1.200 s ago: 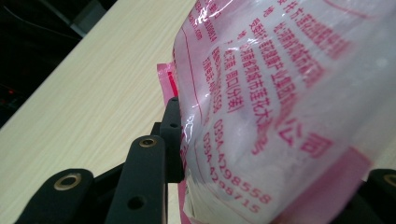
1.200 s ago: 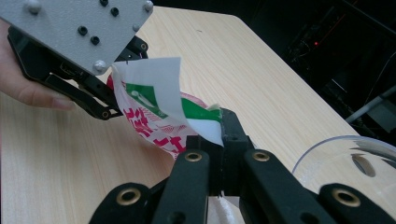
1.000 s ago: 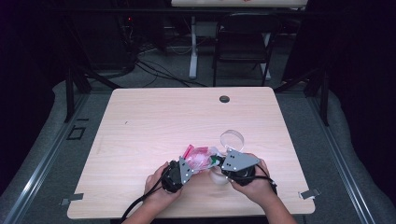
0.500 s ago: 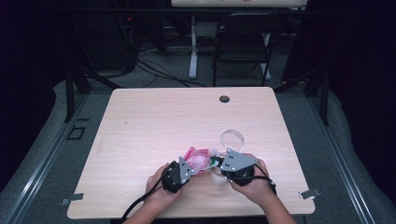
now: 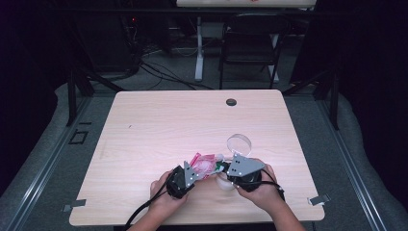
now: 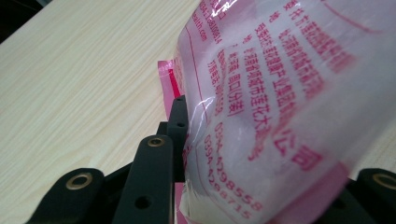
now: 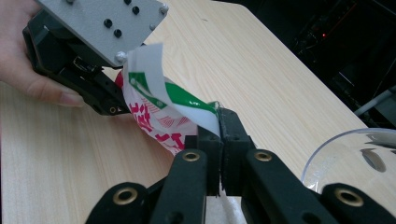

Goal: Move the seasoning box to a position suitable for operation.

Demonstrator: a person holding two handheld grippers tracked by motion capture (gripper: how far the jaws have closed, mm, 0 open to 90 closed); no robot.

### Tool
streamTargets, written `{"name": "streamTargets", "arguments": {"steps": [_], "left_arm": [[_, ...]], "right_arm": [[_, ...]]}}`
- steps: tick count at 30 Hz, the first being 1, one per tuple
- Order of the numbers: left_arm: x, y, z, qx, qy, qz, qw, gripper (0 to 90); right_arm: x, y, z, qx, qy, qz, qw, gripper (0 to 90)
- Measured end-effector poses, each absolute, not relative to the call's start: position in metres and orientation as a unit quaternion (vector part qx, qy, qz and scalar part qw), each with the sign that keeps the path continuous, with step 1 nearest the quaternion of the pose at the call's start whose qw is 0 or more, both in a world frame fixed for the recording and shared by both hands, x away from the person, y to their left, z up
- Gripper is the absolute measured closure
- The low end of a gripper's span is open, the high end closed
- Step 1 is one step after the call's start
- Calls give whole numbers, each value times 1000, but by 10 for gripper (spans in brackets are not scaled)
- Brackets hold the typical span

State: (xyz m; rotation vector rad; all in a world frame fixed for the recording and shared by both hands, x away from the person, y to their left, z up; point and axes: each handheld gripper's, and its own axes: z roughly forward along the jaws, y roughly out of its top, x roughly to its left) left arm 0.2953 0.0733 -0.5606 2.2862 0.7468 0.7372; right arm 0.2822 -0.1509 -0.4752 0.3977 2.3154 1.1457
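A clear plastic bag (image 5: 204,163) with pink print and white contents hangs between my two grippers above the table's near edge. My left gripper (image 5: 198,170) grips its bulging pink side (image 6: 271,93); its jaws have just been closing with the bag between them, and the black finger (image 6: 180,116) presses into the film. My right gripper (image 7: 219,122) is shut on the bag's green-and-white strip (image 7: 182,100). In the high view the right gripper (image 5: 223,168) points left toward the left one. From the right gripper view, the left gripper (image 7: 109,102) holds the bag's far end.
A clear round container (image 5: 239,143) stands just behind the right gripper, and its rim (image 7: 345,154) is close on that gripper's right. The wooden table (image 5: 168,125) has a dark grommet hole (image 5: 231,102) near its far edge. A chair (image 5: 250,43) stands beyond.
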Motion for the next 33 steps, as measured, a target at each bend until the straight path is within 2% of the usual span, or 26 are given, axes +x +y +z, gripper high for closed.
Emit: {"name": "streamTargets", "arguments": {"steps": [5, 9, 13, 20, 33], "left_arm": [[300, 78, -563, 861, 302, 253, 322, 731], [302, 81, -563, 859, 304, 244, 331, 741], [305, 85, -564, 855, 310, 232, 345, 747], [310, 92, -563, 848, 323, 210, 364, 754], [319, 117, -542, 825, 348, 218, 388, 762]], "right_arm": [[283, -154, -474, 151, 852, 434, 251, 805], [284, -158, -471, 155, 846, 448, 245, 698], [284, -163, -469, 162, 838, 461, 244, 651], [284, -172, -462, 180, 818, 485, 251, 612], [286, -183, -457, 196, 804, 498, 258, 601]]}}
